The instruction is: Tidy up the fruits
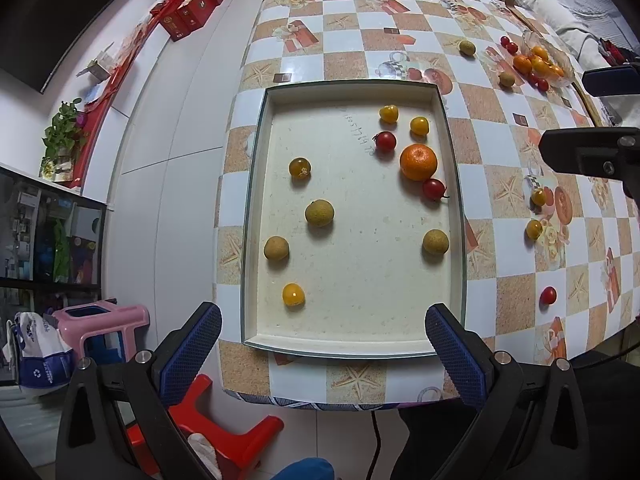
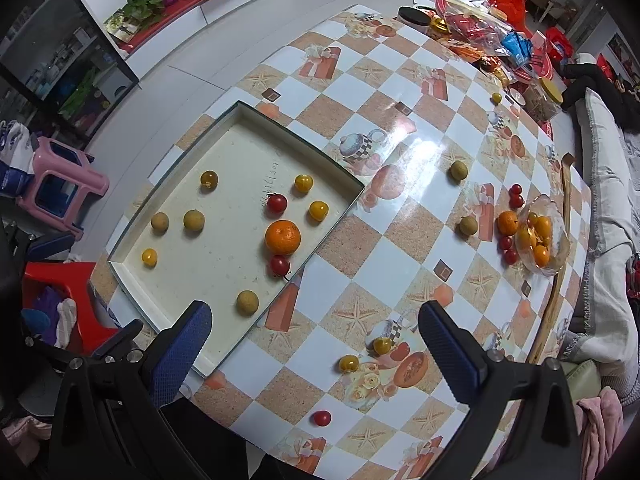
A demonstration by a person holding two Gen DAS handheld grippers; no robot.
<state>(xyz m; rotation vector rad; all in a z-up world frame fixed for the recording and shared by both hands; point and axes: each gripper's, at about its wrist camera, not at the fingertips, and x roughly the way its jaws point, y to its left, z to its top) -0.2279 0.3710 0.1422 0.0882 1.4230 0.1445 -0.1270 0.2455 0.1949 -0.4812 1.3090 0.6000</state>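
Note:
A shallow cream tray (image 1: pixel 352 340) (image 2: pixel 132 276) lies on the checkered table and holds an orange (image 1: pixel 418 161) (image 2: pixel 282 237), red cherry tomatoes (image 1: pixel 385 141), yellow tomatoes (image 1: pixel 293 294) and brown longans (image 1: pixel 319 212). Loose fruit lies on the table to the right: two yellow tomatoes (image 2: pixel 348 363) and a red one (image 2: pixel 321 417). My left gripper (image 1: pixel 322 330) is open and empty at the tray's near edge. My right gripper (image 2: pixel 314 332) is open and empty above the table beside the tray.
A glass bowl (image 2: pixel 558 236) with oranges stands at the far right, with red tomatoes (image 2: pixel 508 250), an orange and longans (image 2: pixel 468 225) around it. Bags and jars crowd the table's far end (image 2: pixel 480 20). Red and pink stools (image 1: pixel 100 320) stand on the floor at left.

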